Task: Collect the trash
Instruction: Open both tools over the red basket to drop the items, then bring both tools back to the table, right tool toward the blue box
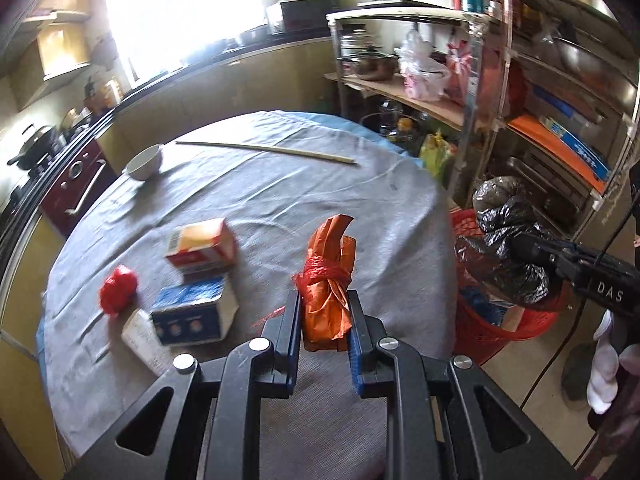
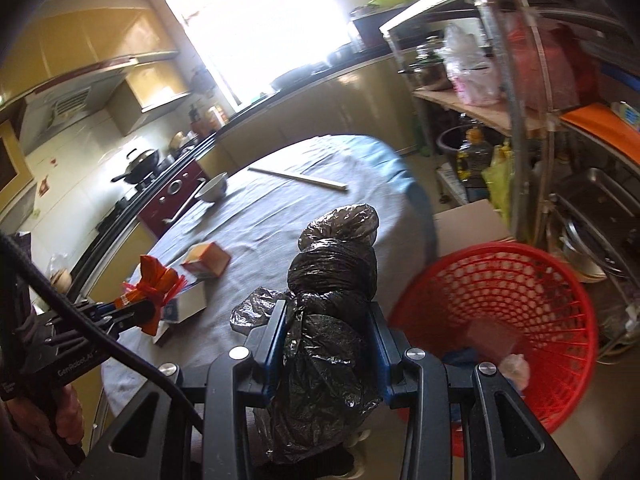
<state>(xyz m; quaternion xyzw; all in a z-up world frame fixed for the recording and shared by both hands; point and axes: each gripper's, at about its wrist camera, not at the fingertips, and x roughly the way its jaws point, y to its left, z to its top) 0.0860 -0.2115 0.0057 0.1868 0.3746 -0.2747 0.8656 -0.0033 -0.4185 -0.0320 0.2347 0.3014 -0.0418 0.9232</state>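
My left gripper (image 1: 325,300) is shut on an orange paper bundle (image 1: 329,280) tied with red string, held above the grey-clothed table (image 1: 280,200); it also shows in the right wrist view (image 2: 154,292). My right gripper (image 2: 330,312) is shut on a knotted black plastic bag (image 2: 332,280), held near the table's right edge beside the red mesh basket (image 2: 500,320). In the left wrist view the black bag (image 1: 504,240) hangs over the basket (image 1: 500,328). A red crumpled wad (image 1: 118,288), an orange-white carton (image 1: 202,246), a blue box (image 1: 192,312) and a white packet (image 1: 140,336) lie on the table.
A white bowl (image 1: 146,162) and a long chopstick pair (image 1: 264,151) lie at the table's far side. A metal shelf rack (image 1: 520,100) with pots and bags stands right of the table. A cardboard box (image 2: 468,220) sits behind the basket. Kitchen counter and stove run along the left.
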